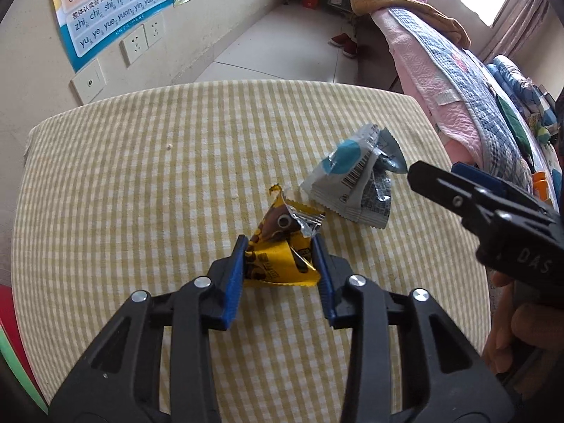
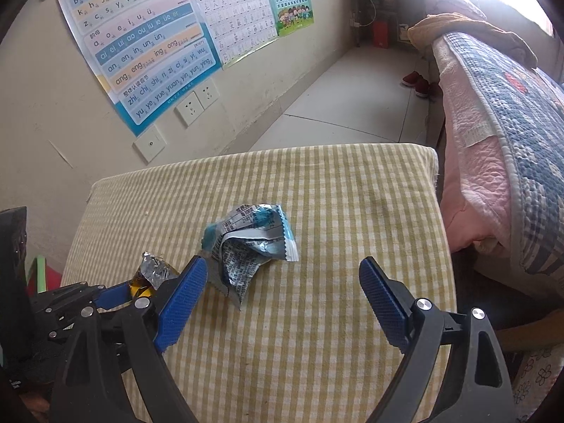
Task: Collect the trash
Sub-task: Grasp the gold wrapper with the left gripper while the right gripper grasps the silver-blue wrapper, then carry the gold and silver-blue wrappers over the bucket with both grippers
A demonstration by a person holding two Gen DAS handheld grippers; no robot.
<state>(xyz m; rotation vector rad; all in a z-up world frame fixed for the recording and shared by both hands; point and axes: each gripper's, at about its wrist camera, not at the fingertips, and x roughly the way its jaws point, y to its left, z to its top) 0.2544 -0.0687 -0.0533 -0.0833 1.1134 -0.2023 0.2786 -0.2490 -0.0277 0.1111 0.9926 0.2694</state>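
A yellow and brown snack wrapper lies on the yellow checked tablecloth between the blue pads of my left gripper, whose jaws touch both its sides. A crumpled grey and blue wrapper lies just beyond it to the right. In the right wrist view the grey wrapper lies ahead of my right gripper, which is open wide and empty, its left pad beside the wrapper. The yellow wrapper shows at the left, held in the left gripper.
A wall with posters and sockets stands behind the table. A bed with a pink and blue quilt runs along the right edge. Tiled floor with red shoes lies beyond. A red and green object sits at the table's left.
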